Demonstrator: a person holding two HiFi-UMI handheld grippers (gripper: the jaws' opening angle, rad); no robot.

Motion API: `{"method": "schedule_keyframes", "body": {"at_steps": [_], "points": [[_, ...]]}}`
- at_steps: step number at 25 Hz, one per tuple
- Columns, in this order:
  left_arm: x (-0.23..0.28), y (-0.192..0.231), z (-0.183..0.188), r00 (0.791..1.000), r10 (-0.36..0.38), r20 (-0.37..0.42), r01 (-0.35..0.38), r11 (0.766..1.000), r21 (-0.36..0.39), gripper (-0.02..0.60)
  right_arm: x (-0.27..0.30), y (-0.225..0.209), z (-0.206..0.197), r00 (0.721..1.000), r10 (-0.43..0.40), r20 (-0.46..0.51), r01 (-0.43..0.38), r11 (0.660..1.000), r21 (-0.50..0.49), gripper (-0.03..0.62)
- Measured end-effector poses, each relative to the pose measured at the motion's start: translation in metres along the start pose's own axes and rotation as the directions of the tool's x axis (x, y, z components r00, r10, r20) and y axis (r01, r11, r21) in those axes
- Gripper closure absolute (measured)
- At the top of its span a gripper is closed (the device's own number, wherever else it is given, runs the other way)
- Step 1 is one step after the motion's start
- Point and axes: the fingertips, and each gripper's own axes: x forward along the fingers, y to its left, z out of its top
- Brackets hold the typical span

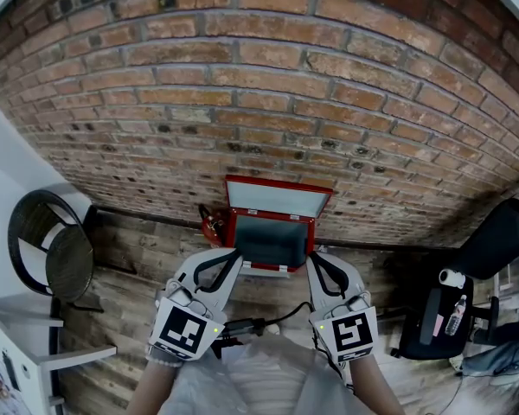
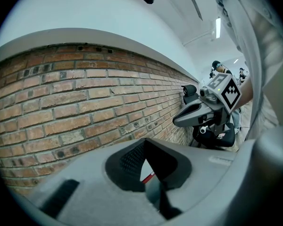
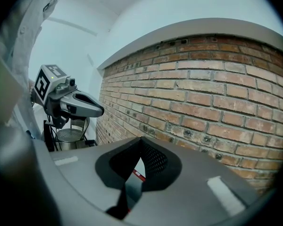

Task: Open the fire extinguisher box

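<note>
The box (image 1: 272,242) sits on the floor (image 1: 138,258) at the foot of the brick wall (image 1: 242,102). Its lid (image 1: 277,199) is raised and, we judge, leans back on the bricks, so the box is open without our help. That is why we carry nothing: the left gripper (image 1: 234,254) and right gripper (image 1: 313,258) are both clenched empty, side by side just near of the box, one by each front corner, pointing slightly down at it.

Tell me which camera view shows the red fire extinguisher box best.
The head view: the red fire extinguisher box sits against the brick wall, lid raised, inside visible. Each gripper view shows only a thin red sliver, probably its edge, past its jaws.
</note>
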Motion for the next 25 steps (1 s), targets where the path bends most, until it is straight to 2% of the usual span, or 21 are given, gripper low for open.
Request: {"method": "schedule_keyframes", "body": {"at_steps": [25], "points": [[0.0023,-0.0044,-0.0034,1.000,0.003,-0.005,-0.003,1.000,-0.007,0.582,0.0020,0.0042,-0.0058,0.999,0.026,-0.020,-0.026,1.000,-0.013,0.589]]}}
